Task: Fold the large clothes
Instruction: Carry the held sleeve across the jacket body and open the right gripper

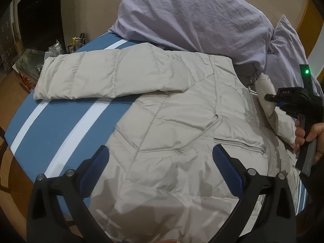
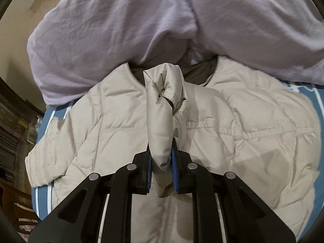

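A beige quilted puffer jacket (image 1: 172,121) lies front up on a blue bed with white stripes (image 1: 60,125). One sleeve (image 1: 105,75) stretches out to the left. My left gripper (image 1: 160,160) is open and empty, hovering over the jacket's lower body. My right gripper (image 2: 162,160) is shut on the cuff end of the other sleeve (image 2: 162,109) and holds it up over the jacket's chest (image 2: 243,133). The right gripper also shows in the left wrist view (image 1: 271,99), gripping that sleeve (image 1: 265,89) at the jacket's right side.
A crumpled lilac duvet (image 1: 192,16) is piled at the far end of the bed, touching the jacket's collar (image 2: 202,75); it also fills the top of the right wrist view (image 2: 121,30). A glass-topped stand with bottles (image 1: 52,50) sits left of the bed, above a brown floor (image 1: 14,93).
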`<action>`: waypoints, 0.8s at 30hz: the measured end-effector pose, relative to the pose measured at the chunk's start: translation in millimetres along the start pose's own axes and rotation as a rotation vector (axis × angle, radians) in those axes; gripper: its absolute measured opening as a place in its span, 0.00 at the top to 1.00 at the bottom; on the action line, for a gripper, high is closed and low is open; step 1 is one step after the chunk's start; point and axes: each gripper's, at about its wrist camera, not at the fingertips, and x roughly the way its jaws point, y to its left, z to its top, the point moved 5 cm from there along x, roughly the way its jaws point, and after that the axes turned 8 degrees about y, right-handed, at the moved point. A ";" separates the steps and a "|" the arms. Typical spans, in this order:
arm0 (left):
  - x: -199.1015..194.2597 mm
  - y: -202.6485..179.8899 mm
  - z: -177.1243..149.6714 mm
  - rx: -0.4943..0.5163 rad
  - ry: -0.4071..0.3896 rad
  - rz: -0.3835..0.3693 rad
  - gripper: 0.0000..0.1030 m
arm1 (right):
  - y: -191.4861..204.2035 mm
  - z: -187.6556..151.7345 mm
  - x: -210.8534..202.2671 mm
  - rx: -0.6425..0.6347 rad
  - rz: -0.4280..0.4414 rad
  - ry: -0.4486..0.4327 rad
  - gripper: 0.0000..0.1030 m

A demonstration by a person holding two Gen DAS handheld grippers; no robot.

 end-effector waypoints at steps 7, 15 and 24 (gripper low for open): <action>0.8 7.3 6.0 -0.009 -0.011 0.016 0.02 | 13.0 -22.8 28.6 -0.099 -0.026 0.087 0.64; 2.0 23.3 23.7 -0.031 -0.038 0.040 0.02 | -2.5 6.9 -11.6 -0.050 -0.026 -0.070 0.43; 1.5 55.2 42.1 -0.099 -0.054 0.076 0.02 | -15.5 -0.5 33.1 -0.027 -0.144 0.014 0.29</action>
